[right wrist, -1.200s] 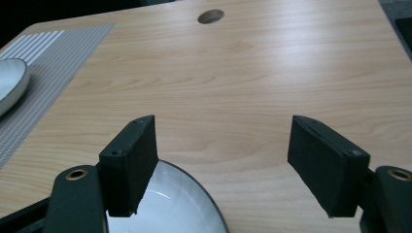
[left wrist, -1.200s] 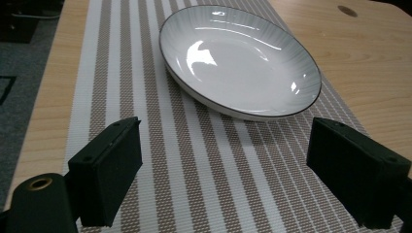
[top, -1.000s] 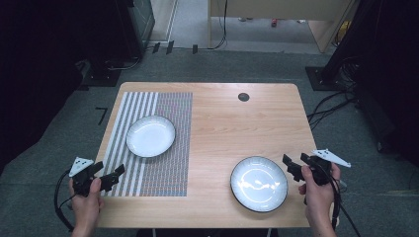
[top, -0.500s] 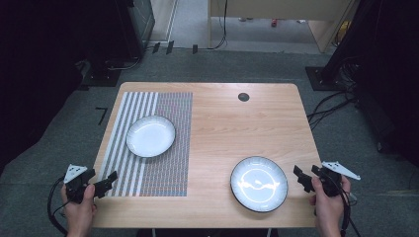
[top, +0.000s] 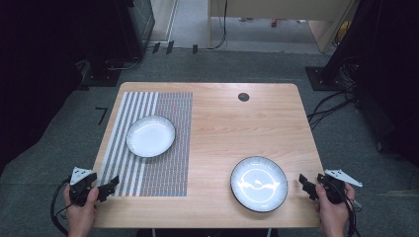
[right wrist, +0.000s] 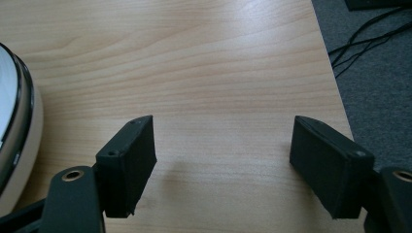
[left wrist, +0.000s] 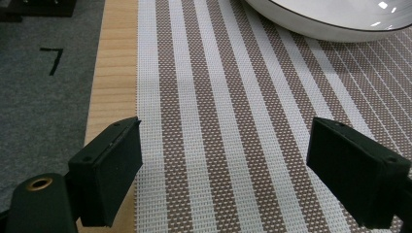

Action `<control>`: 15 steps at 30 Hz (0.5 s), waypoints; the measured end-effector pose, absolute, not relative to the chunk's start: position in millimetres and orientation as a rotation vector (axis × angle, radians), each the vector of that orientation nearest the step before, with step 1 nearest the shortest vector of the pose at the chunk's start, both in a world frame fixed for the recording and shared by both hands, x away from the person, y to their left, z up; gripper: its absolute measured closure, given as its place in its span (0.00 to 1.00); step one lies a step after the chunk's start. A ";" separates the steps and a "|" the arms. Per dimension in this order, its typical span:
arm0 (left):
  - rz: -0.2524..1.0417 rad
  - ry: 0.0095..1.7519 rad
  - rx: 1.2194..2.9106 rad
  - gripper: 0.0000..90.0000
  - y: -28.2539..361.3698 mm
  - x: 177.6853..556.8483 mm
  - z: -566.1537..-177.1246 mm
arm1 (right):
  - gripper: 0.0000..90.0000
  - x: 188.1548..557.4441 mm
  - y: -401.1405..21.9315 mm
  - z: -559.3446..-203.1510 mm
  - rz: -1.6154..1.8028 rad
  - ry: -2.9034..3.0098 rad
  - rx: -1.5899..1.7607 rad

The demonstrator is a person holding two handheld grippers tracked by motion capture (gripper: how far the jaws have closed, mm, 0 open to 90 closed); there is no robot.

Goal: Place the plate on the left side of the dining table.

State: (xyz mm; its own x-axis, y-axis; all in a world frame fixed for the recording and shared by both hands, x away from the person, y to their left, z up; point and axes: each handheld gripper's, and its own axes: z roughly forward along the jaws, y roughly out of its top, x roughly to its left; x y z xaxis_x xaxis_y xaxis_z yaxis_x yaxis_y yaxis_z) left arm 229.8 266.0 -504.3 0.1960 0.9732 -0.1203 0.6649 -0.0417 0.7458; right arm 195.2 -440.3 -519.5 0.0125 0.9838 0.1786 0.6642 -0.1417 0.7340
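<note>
Left gripper [top: 109, 184] at the near left corner of the table [top: 232, 118], jaws spread wide, nothing between them, hovering over the near edge of the striped placemat [top: 163, 163]. In the left gripper view, pads [left wrist: 109, 170] well apart above the weave, rim of the white plate [left wrist: 335, 19] further ahead, not touched. That white plate [top: 150, 136] resting flat on the mat, apparently placed already or never lifted; cannot tell which.

Toward the right, the dark-rimmed plate [top: 259, 183] lying flat on bare wood near the front edge, well apart from the mat. Just beside it, right gripper [top: 307, 183] at the near right corner, jaws gaping, holding nothing. In the right gripper view, plate edge [right wrist: 19, 126] off to the left of the open jaws, outside them, bare wood between the pads.

Judged from this: no grip made on either plate. If stacking or moving the dark-rimmed plate to the mat, everything left to do — reaching, closing on a rim, lifting, carrying, setting down.
</note>
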 end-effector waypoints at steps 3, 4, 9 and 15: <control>0.574 1.541 1.792 0.14 265.7 229.8 -506.4 | 0.27 195.4 -438.7 -521.4 0.923 1.686 1.831; 0.582 1.543 1.799 0.14 265.2 230.0 -507.5 | 0.27 195.6 -438.1 -521.6 0.919 1.687 1.825; 0.595 1.537 1.833 0.14 261.9 230.3 -510.1 | 0.27 195.4 -431.4 -523.8 0.876 1.695 1.784; 0.590 1.564 1.848 0.14 262.7 231.2 -512.3 | 0.25 197.2 -424.2 -524.5 0.804 1.735 1.735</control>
State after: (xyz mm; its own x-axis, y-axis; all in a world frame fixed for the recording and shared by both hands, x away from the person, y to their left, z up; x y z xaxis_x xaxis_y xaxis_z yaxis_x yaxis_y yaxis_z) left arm 231.2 262.7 -512.3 0.1916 0.9794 -0.0644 0.6933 -0.0886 0.7152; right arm 197.2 -424.2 -524.5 -0.0135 0.9995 0.0302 0.6692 -0.0134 0.7430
